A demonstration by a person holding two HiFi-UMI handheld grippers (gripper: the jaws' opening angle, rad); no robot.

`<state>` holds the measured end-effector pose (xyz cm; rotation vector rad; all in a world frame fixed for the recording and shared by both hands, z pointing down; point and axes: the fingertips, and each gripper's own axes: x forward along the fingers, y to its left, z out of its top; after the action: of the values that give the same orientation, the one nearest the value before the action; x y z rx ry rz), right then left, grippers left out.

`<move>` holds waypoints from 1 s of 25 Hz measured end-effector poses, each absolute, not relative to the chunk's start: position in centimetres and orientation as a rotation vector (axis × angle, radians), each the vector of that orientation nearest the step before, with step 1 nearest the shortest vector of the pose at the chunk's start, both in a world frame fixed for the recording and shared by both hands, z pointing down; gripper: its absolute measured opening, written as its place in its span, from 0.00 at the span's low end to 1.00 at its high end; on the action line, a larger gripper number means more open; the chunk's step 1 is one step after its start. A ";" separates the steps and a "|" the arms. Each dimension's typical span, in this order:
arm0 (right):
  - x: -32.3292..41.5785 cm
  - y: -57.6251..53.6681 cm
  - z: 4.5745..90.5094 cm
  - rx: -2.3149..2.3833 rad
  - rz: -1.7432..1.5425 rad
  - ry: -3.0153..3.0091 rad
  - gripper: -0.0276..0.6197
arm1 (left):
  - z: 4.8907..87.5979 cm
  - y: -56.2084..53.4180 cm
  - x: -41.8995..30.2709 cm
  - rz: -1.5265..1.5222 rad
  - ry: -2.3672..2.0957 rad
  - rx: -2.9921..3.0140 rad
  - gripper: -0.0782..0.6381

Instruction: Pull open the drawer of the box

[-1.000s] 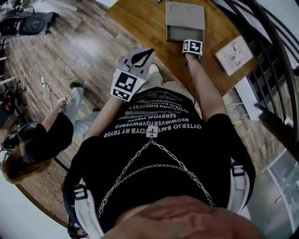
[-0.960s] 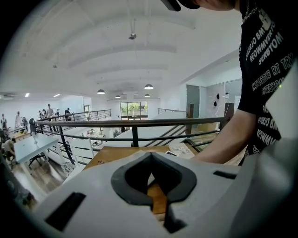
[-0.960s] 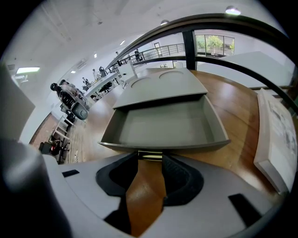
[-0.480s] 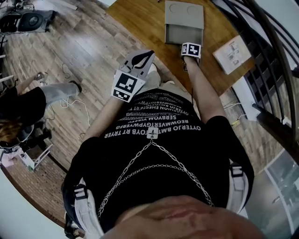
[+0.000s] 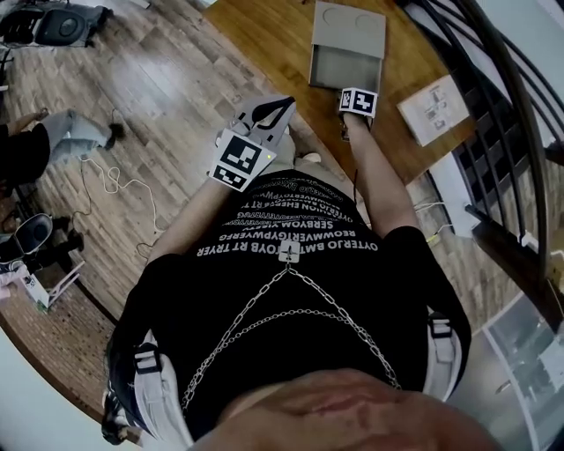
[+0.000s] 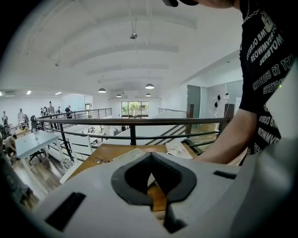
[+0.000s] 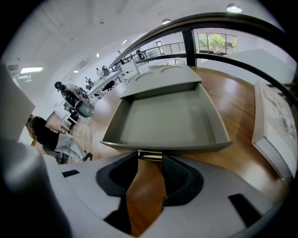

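A flat grey box point(image 5: 350, 22) lies on the wooden table point(image 5: 264, 35), and its drawer point(image 5: 342, 66) stands pulled out toward me. The right gripper view shows the drawer point(image 7: 163, 118) empty, with the box point(image 7: 163, 74) behind it. My right gripper point(image 5: 350, 91) is at the drawer's front edge. Its jaws point(image 7: 150, 157) are shut on the small brass drawer handle point(image 7: 150, 155). My left gripper point(image 5: 284, 103) is held near my chest, off the table's near edge, shut and empty. In its own view the left gripper point(image 6: 150, 155) points across the table toward the railing.
A white booklet point(image 5: 432, 107) lies on the table right of the box, also seen as the booklet point(image 7: 274, 125). A black railing point(image 5: 493, 79) runs along the table's far right side. A pair of glasses point(image 6: 100, 161) rests on the table. Another person point(image 5: 35, 145) is on the floor at far left.
The drawer has slid further out of the box, with my right gripper drawing back toward me on its handle. The person on the floor has moved away to the left.
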<state>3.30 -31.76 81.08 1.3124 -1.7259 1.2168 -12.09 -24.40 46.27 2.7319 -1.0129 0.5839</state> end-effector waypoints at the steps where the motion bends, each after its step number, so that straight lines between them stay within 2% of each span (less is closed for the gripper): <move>1: 3.3 -31.5 81.1 1.311 1.221 -1.727 0.28 | 46.4 -24.2 -11.9 0.588 -1.008 2.732 0.12; 7: 3.7 -30.5 80.7 1.291 1.217 -1.775 0.28 | 46.2 -23.2 -9.9 0.597 -0.990 2.743 0.12; 14: 5.4 -29.2 77.4 1.330 1.038 -1.867 0.28 | 44.6 -24.1 -9.4 0.554 -1.071 2.764 0.12; 15: 5.6 -28.8 76.4 1.346 0.998 -1.895 0.27 | 44.4 -24.2 -9.5 0.538 -1.092 2.764 0.12; 16: 5.7 -28.6 75.1 1.363 0.957 -1.939 0.20 | 44.1 -24.5 -9.5 0.522 -1.110 2.763 0.12; 17: 5.7 -28.6 73.6 1.379 0.923 -2.005 0.07 | 43.9 -24.8 -9.4 0.506 -1.124 2.764 0.12; 18: 5.5 -28.6 71.8 1.387 0.901 -2.089 0.04 | 43.7 -25.2 -9.2 0.491 -1.135 2.769 0.12; 25: 4.9 -27.9 56.7 1.368 0.636 -2.590 0.04 | 41.7 -26.4 -7.3 0.412 -1.163 2.819 0.12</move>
<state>4.86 -27.87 56.73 1.3678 -2.5897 0.6356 -7.35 -26.36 41.75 2.8193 -1.1627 0.4124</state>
